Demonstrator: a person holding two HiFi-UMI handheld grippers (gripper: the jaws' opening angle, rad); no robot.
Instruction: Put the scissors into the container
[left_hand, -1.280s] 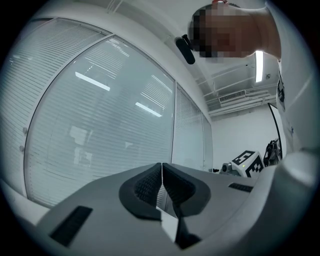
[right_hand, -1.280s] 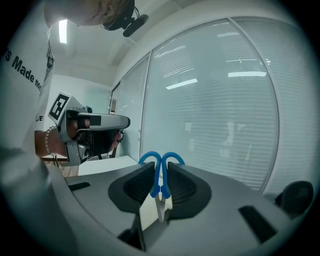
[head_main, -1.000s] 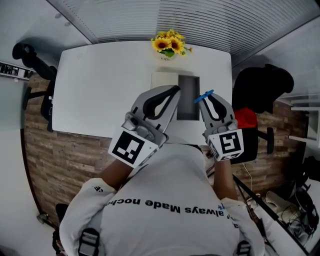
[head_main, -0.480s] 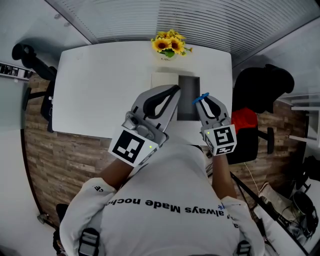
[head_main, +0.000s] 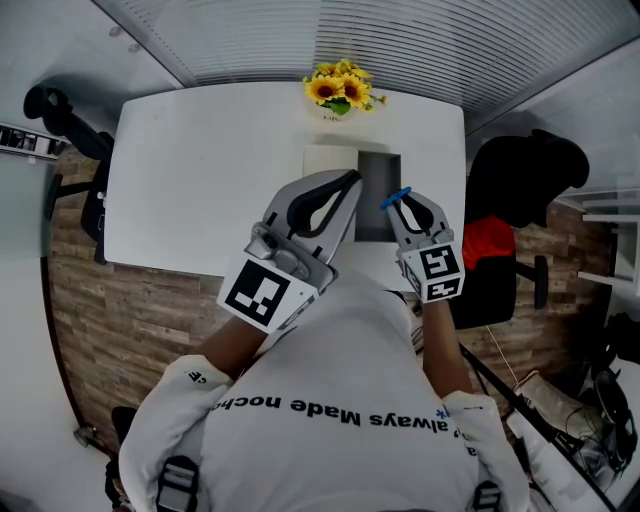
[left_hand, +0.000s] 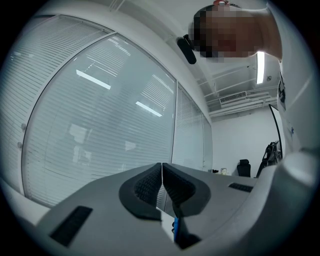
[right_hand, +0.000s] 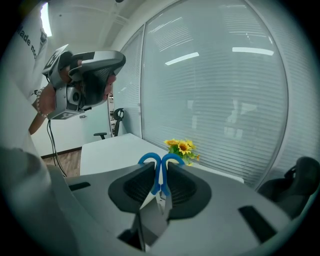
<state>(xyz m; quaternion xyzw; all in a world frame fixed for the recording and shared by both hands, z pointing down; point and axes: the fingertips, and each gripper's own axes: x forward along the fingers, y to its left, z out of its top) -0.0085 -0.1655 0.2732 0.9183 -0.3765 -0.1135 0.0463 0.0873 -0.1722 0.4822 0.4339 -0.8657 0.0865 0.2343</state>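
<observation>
The scissors (right_hand: 160, 172) have blue loop handles and steel blades. My right gripper (right_hand: 161, 176) is shut on them at the handle shanks, loops sticking out past the tips, blades pointing back toward the camera. In the head view the right gripper (head_main: 399, 199) holds the blue handles (head_main: 394, 197) over the right edge of the dark rectangular container (head_main: 376, 194) on the white table (head_main: 190, 170). My left gripper (head_main: 345, 180) hangs shut and empty over the container's left side; in its own view the left gripper (left_hand: 162, 175) points up at window blinds.
A vase of sunflowers (head_main: 341, 89) stands at the table's far edge; the sunflowers (right_hand: 181, 147) also show beyond the scissors. A pale lid or tray part (head_main: 330, 160) adjoins the container on the left. A black office chair (head_main: 520, 180) stands right of the table.
My right gripper has swung left with the scissors, from beside the container toward its right edge. The left gripper has stayed put.
</observation>
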